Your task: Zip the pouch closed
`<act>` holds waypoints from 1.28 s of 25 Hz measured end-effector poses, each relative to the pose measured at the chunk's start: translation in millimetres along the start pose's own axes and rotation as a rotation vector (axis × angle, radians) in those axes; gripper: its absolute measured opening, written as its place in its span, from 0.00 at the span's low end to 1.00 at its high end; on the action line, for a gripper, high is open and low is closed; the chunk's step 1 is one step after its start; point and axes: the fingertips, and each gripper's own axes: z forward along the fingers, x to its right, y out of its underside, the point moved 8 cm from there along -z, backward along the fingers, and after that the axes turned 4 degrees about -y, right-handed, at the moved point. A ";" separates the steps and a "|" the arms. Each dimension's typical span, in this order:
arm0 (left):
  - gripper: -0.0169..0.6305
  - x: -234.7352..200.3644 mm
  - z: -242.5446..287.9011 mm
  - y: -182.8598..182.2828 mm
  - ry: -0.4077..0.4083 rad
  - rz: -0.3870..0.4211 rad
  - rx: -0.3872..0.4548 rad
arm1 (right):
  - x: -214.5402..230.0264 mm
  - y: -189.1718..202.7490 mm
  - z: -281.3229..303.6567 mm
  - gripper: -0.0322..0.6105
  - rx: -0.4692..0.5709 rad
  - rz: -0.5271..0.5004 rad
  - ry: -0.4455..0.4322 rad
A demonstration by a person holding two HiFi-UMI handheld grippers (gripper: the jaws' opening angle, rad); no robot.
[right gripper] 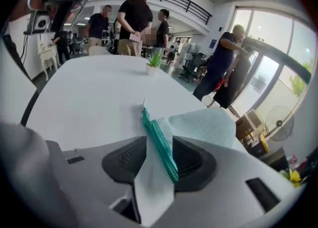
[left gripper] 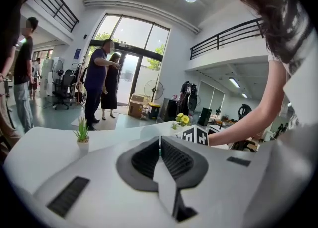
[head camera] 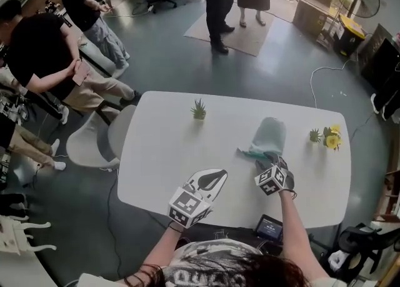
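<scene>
From above, the pale green pouch (head camera: 270,134) lies on the white table (head camera: 156,154) between a plant (head camera: 199,109) and yellow flowers (head camera: 331,139), with the right gripper (head camera: 269,162) hiding its near edge. In the left gripper view, the left gripper (left gripper: 160,145) has its jaws together and empty. Only the right gripper view shows jaws parted around the teal zipper (right gripper: 160,145).

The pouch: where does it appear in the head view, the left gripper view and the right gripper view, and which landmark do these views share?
Head view: the pouch lies right of centre on the table, just beyond the right tongs.
Left gripper view: I cannot make it out.
Right gripper view: low centre, its teal zipper edge between the tongs.
Shared landmark: the small green plant.
</scene>
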 end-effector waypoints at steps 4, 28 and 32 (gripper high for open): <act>0.05 3.3 4.8 3.7 -0.021 -0.004 -0.011 | 4.2 5.8 10.4 0.30 -0.048 -0.104 -0.006; 0.07 -45.2 17.0 74.4 0.004 0.042 -0.248 | -50.7 -31.5 -41.5 0.09 0.121 -0.164 -0.230; 0.26 -65.2 19.9 88.6 0.095 0.093 -0.316 | -67.6 -37.9 -45.4 0.09 0.113 -0.187 -0.256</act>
